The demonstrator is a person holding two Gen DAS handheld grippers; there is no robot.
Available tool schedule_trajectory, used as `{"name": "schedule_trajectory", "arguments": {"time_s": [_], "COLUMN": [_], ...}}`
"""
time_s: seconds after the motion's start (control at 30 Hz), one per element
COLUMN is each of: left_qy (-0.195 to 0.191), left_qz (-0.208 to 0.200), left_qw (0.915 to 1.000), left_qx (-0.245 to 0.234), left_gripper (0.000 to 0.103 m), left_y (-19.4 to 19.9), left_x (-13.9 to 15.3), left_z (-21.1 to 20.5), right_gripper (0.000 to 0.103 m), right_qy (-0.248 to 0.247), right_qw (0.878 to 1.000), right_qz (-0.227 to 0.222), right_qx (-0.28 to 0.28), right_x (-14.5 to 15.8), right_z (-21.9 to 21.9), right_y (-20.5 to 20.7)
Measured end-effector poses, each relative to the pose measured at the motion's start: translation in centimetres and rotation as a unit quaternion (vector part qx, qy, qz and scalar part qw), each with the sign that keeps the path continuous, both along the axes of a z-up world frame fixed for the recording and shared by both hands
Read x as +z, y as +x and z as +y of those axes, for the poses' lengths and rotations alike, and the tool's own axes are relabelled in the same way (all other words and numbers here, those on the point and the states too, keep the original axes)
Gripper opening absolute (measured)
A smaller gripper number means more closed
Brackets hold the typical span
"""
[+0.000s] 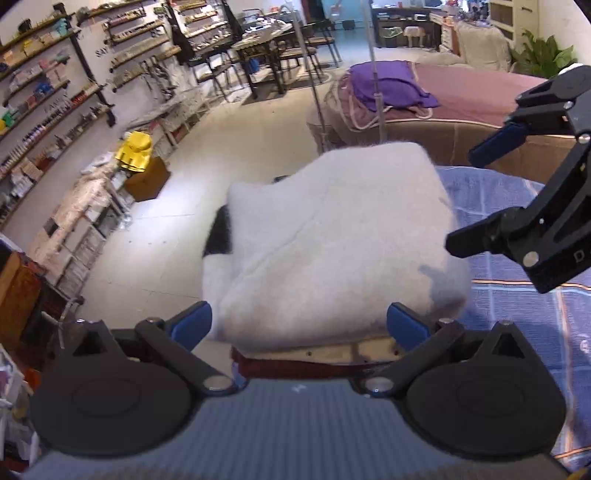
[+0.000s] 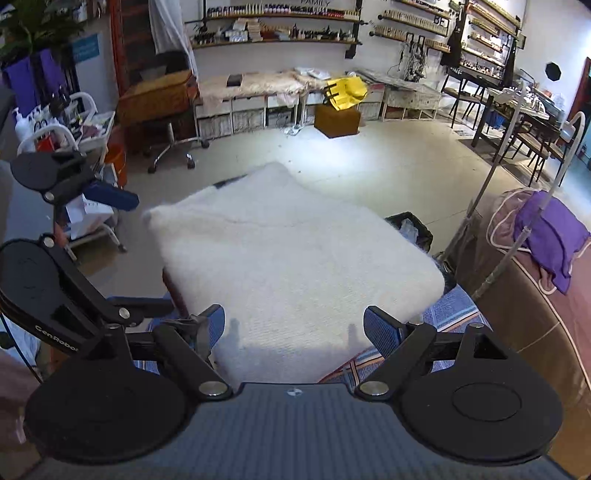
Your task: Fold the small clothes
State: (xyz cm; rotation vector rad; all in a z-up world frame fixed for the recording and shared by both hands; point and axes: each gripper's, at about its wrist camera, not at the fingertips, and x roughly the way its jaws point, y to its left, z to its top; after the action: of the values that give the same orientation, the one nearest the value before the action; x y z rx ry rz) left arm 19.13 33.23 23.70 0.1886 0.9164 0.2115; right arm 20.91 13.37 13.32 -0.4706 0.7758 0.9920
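Folded white garment (image 2: 295, 258) fills the table corner; blue cloth (image 1: 517, 302) beside lies bare.

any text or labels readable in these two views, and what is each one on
"CenRobot", last letters cut off: on the arm of the left gripper seen in the right wrist view.
"FAMILY", top cropped: wall lettering above the shelves.
"BE": wall lettering by the right shelves, the rest hidden.
"SA": wall lettering, blurred and partly hidden.
Bottle and box labels on the shelves: too small to read.

Pale floor (image 2: 388, 155); white walls with stocked wall shelves (image 2: 277, 26); low drawer units (image 2: 236, 110); brown box (image 2: 337, 120) bearing yellow bag (image 2: 347, 90); dark dining table (image 1: 266, 40); swivel chair (image 2: 166, 107); potted plant (image 1: 543, 55).
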Motion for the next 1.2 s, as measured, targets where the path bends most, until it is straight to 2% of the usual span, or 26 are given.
{"name": "schedule_trajectory", "arguments": {"time_s": [0.23,0.37,0.53,0.97,1.2], "left_qy": [0.010,0.039,0.021,0.017,0.015], "left_qz": [0.024,0.024,0.029,0.031,0.016], "left_qw": [0.9997,0.9989,0.9994,0.9994,0.9997], "left_qx": [0.001,-0.005,0.001,-0.005,-0.005], "left_gripper": [0.103,0.103,0.103,0.103,0.103], "left_y": [0.8,1.0,1.4,1.7,1.1], "left_x": [-1.0,-1.4,-1.1,-0.9,-0.5], "left_z": [0.6,0.2,0.6,0.9,1.2], "right_gripper": [0.103,0.103,0.103,0.103,0.103], "right_qy": [-0.025,-0.039,-0.042,-0.045,-0.050], "right_qw": [0.999,0.999,0.999,0.999,0.999], "right_qz": [0.028,0.027,0.021,0.016,0.009], "right_qx": [-0.007,-0.003,0.002,0.006,0.002], "right_x": [-0.8,-0.7,-0.4,0.0,0.1], "right_z": [0.5,0.8,0.9,1.1,1.0], "right_y": [0.8,0.6,0.5,0.1,0.2]}}
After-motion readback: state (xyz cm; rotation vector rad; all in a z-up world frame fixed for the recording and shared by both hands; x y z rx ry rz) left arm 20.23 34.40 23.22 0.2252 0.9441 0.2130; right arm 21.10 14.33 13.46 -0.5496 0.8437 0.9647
